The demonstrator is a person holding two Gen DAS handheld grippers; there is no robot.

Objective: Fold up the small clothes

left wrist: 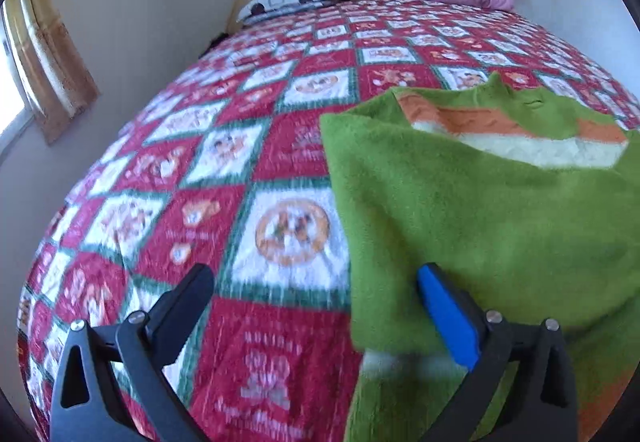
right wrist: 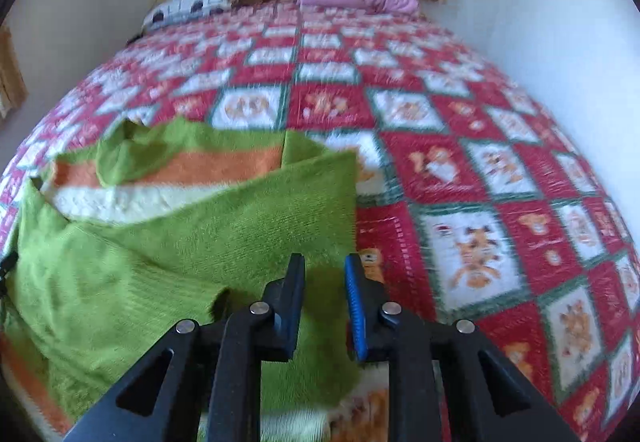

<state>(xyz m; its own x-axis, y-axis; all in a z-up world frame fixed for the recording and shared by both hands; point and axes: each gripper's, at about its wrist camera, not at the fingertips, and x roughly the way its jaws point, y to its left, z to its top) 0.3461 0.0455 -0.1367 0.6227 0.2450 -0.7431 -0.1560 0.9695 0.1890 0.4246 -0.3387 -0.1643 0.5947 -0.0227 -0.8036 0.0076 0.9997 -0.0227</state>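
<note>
Your left tool (left wrist: 316,282) gapes wide over the quilted bed (left wrist: 248,178); only your right view shows the right tool (right wrist: 325,270) narrowed around the green sweater's (right wrist: 200,234) edge, near the bed's foot.

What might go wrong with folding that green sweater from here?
The right claw has its jaws narrow over the green sweater's right edge, so it may pinch the quilt too. The left claw gapes wide, one finger over the sweater's left edge and one over bare quilt, so its side could lag and skew the fold.
</note>
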